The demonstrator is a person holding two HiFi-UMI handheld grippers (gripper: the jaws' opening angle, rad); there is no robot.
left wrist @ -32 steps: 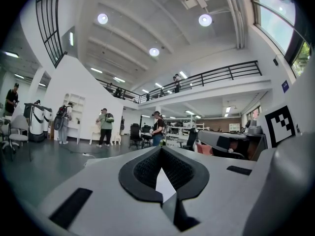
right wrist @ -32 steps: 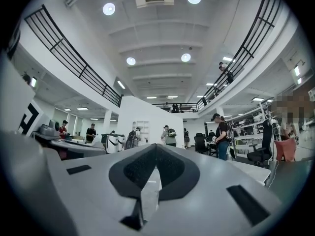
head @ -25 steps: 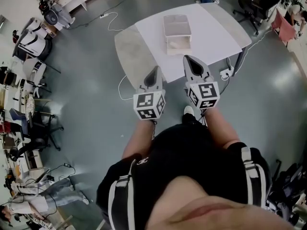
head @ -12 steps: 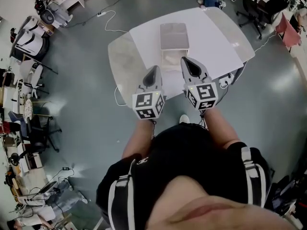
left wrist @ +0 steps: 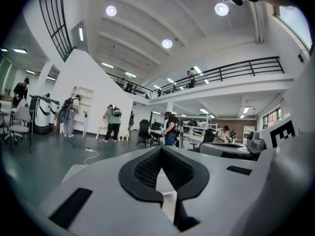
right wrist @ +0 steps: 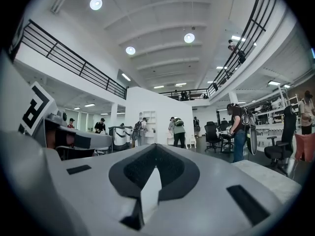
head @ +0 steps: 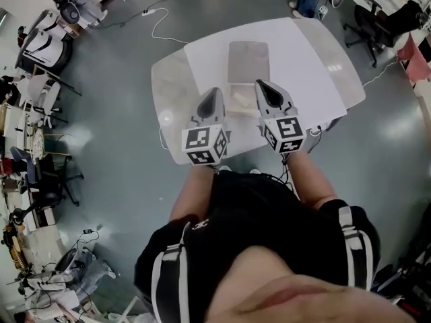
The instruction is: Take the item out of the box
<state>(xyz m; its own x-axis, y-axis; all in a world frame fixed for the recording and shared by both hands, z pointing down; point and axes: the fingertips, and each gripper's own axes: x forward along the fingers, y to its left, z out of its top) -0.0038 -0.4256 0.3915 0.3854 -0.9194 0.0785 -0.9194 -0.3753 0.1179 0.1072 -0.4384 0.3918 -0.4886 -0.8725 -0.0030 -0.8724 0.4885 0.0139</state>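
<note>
Standing over the near edge of a white table point(head: 303, 52), a person point(head: 256, 234) in a black top holds both grippers out level toward the box point(head: 248, 59). It sits open near the table's middle. Its grey lid is laid back on the far side and its tray is on the near side.

A pale item point(head: 239, 99) lies in the tray. The gripper tips on either side hide part of it, and its shape cannot be made out.

The left gripper point(head: 211, 99) reaches just left of the tray, and the right gripper point(head: 268, 91) just right of it. Whether either tip touches the box cannot be told from above. Their marker cubes point(head: 204, 145) sit nearer the person than the box.

In the left gripper view the dark ribbed fingers point(left wrist: 145, 170) meet at their tips with nothing pinched; only a pale sliver shows through the slit below. The right gripper's fingers point(right wrist: 172, 173) are likewise pressed together and hold nothing.

Beyond the box to the left, a white cable point(head: 161, 25) trails over the grey floor point(head: 121, 113). Beyond it to the right stands a dark chair point(head: 363, 29). Both gripper views look across a tall hall with several people point(left wrist: 113, 124) standing far off.
</note>
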